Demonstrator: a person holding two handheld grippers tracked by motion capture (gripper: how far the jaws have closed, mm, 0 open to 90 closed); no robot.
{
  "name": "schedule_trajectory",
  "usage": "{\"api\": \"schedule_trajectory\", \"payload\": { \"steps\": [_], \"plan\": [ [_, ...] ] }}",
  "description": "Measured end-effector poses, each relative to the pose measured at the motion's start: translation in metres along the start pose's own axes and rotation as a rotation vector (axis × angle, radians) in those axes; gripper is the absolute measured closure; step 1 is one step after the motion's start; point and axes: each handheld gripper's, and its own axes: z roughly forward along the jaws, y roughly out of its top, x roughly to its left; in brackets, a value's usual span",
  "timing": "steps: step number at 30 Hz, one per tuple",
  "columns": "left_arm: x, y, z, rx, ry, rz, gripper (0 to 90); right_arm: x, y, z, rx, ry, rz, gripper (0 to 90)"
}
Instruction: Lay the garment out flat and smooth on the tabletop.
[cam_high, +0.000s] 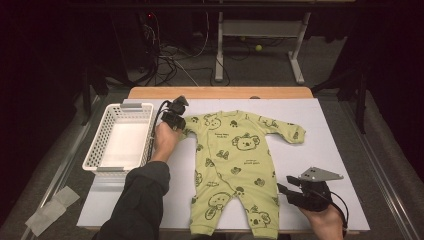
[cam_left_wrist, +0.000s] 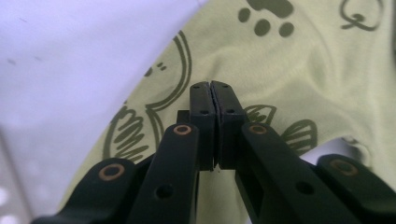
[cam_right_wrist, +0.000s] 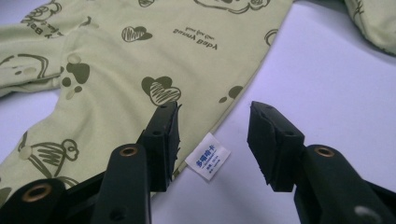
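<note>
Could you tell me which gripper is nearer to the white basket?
Left. The left gripper sits just beside the white basket, jaws shut on the romper's sleeve; the right gripper is across the romper, near its lower side edge.

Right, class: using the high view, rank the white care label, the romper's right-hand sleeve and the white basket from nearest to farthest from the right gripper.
1. Care label, beside the right gripper, at the romper's leg edge.
2. Right-hand sleeve, farther up the table.
3. White basket, at the far left side.
</note>
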Motion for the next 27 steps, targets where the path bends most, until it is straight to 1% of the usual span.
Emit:
{"api": "schedule_trajectory", "payload": {
  "steps": [1,2,3,4,7,8,9,10,11,12,13,15,16,18,20,22,24,25,26,27],
  "plan": [
    [0.000,0.000,0.000,0.000,0.000,0.000,84.7,0.000,0.000,0.000,0.000,0.000,0.000,54.9],
    [0.001,0.000,0.000,-0.008,-0.009,-0.007,84.7,0.001,0.000,0.001,0.009,0.001,0.006,55.4],
    [0.002,-0.002,0.000,-0.027,-0.019,0.001,82.2,0.001,0.000,0.002,0.014,0.002,0.002,56.2],
    [0.001,-0.003,-0.001,-0.029,-0.025,0.005,80.3,0.001,0.000,0.001,0.012,0.002,0.004,56.3],
    [-0.002,-0.007,-0.009,-0.063,-0.057,-0.001,69.9,-0.001,0.001,-0.001,0.003,0.016,0.019,56.1],
    [-0.003,-0.009,-0.013,-0.078,-0.071,0.000,68.3,-0.001,0.002,-0.001,0.000,0.022,0.024,56.2],
    [-0.003,-0.009,-0.013,-0.078,-0.071,0.000,66.3,-0.001,0.002,-0.001,0.000,0.022,0.024,56.2],
    [-0.008,-0.013,-0.020,-0.095,-0.096,0.017,63.4,-0.002,0.004,-0.002,0.012,0.036,0.030,57.4],
    [-0.011,-0.016,-0.024,-0.112,-0.098,0.030,61.4,-0.002,0.006,-0.002,0.022,0.042,0.024,57.8],
    [-0.011,-0.016,-0.024,-0.112,-0.098,0.030,60.6,-0.002,0.006,-0.002,0.022,0.042,0.024,57.8],
    [-0.017,-0.024,-0.031,-0.129,-0.119,0.060,60.4,-0.004,0.012,-0.004,0.036,0.046,0.013,59.0],
    [-0.021,-0.032,-0.036,-0.141,-0.135,0.083,58.9,-0.007,0.020,-0.006,0.033,0.045,0.010,60.1],
    [-0.023,-0.036,-0.038,-0.149,-0.152,0.089,58.7,-0.009,0.024,-0.008,0.029,0.041,0.009,60.4],
    [-0.026,-0.043,-0.042,-0.155,-0.179,0.102,56.3,-0.014,0.033,-0.009,0.025,0.029,0.008,61.3],
    [-0.030,-0.051,-0.047,-0.172,-0.198,0.125,54.9,-0.022,0.041,-0.009,0.024,0.002,0.006,62.8],
    [-0.036,-0.059,-0.052,-0.184,-0.216,0.148,54.0,-0.034,0.048,-0.005,0.031,-0.019,0.026,64.4],
    [-0.042,-0.068,-0.056,-0.191,-0.221,0.188,52.6,-0.046,0.055,0.000,0.036,-0.042,0.037,66.0],
    [-0.042,-0.068,-0.056,-0.191,-0.221,0.188,52.5,-0.052,0.059,0.003,0.042,-0.049,0.041,67.0],
    [-0.047,-0.078,-0.058,-0.200,-0.238,0.205,52.5,-0.058,0.062,0.006,0.048,-0.061,0.046,67.9],
    [-0.048,-0.083,-0.059,-0.201,-0.245,0.213,50.9,-0.064,0.066,0.010,0.056,-0.078,0.051,68.4]
  ]
}}
